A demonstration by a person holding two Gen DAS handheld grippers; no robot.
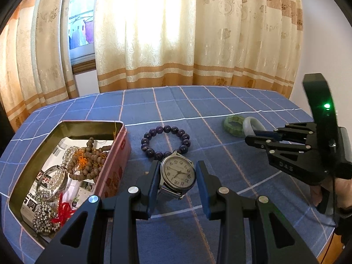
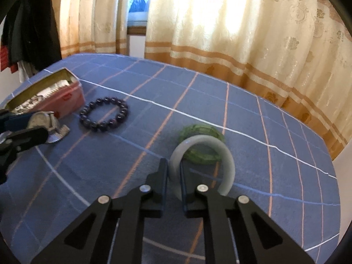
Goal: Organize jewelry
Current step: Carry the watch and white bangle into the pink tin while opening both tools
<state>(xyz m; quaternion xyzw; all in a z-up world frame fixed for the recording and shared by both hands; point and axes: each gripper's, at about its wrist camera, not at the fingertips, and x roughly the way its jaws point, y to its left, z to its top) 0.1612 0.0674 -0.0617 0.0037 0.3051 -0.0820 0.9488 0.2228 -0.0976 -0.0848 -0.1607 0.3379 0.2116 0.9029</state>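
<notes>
A silver wristwatch (image 1: 177, 174) with a white dial sits between the fingers of my left gripper (image 1: 177, 176); the jaws stand around its case, the left pad touching, a small gap at the right. It also shows in the right wrist view (image 2: 45, 121). My right gripper (image 2: 173, 176) is shut on a pale jade bangle (image 2: 204, 145), held upright. A green bangle (image 2: 201, 142) lies flat behind it. A dark purple bead bracelet (image 1: 165, 142) lies mid-table. A pink open tin (image 1: 114, 167) at the left holds several bead strings and pearls.
The table carries a blue checked cloth (image 1: 231, 110). Cream curtains (image 1: 176, 33) hang behind it, a window gap at the left. My right gripper with a green light shows in the left wrist view (image 1: 255, 135). Dark clothes (image 2: 26, 26) hang at far left.
</notes>
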